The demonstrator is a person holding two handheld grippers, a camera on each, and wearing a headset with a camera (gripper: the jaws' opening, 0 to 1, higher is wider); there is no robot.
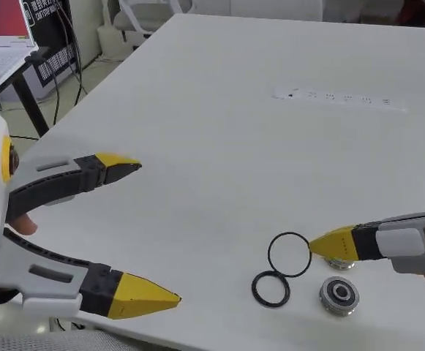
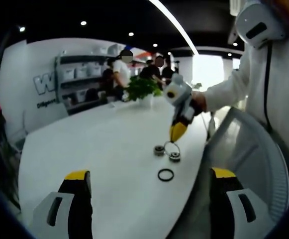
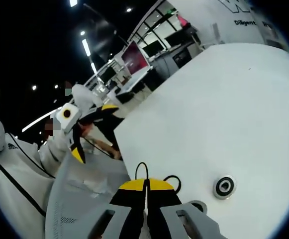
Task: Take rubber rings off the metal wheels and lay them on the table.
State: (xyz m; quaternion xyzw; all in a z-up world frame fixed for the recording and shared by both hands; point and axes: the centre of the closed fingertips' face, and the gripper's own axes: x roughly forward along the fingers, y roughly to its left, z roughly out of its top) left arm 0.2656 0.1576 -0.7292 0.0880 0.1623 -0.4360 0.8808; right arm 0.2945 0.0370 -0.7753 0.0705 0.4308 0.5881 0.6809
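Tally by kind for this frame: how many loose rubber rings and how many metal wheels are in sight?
Rubber rings: 2, one flat on the table, one in the right gripper's shut jaws
Metal wheels: 2
Total: 4

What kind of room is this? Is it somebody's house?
Not a house. It is more likely an open office or workshop: there is a long white table, shelves of boxes beside a lettered wall, and rows of monitors under ceiling spotlights.
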